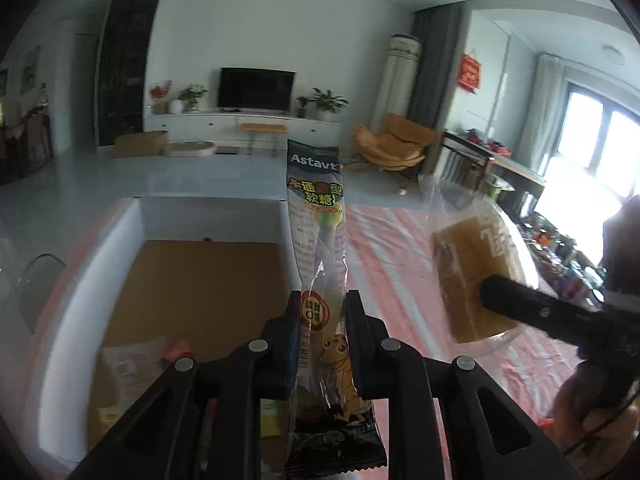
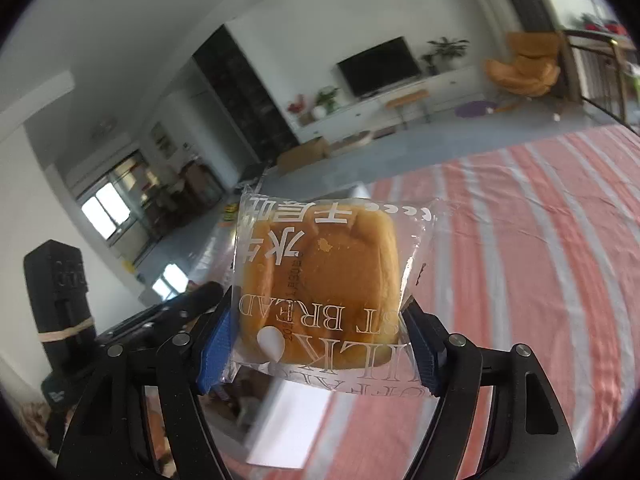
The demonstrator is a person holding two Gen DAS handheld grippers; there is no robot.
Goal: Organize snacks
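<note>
Fingers [image 1: 294, 332] of the left gripper [image 1: 322, 320] are pinched close on a long gummy candy packet [image 1: 318, 248], gripping it at its lower half so the dark "Astavt" top stands upright above them; the packet hangs in the air over the near corner of a white-walled cardboard box [image 1: 192, 280] whose brown floor shows a couple of wrapped snacks [image 1: 128, 364] lying at its near end; the right gripper [image 2: 318, 344] has its blue-padded fingers [image 2: 216, 344] spread fairly wide yet pressing both side edges of a clear-wrapped bread [image 2: 324, 284], a square golden bun with white lettering seen in reverse; the bread is held aloft above the pink-and-white striped cloth on the table [image 2: 540, 280], to the right of the candy packet and apart from it.
</note>
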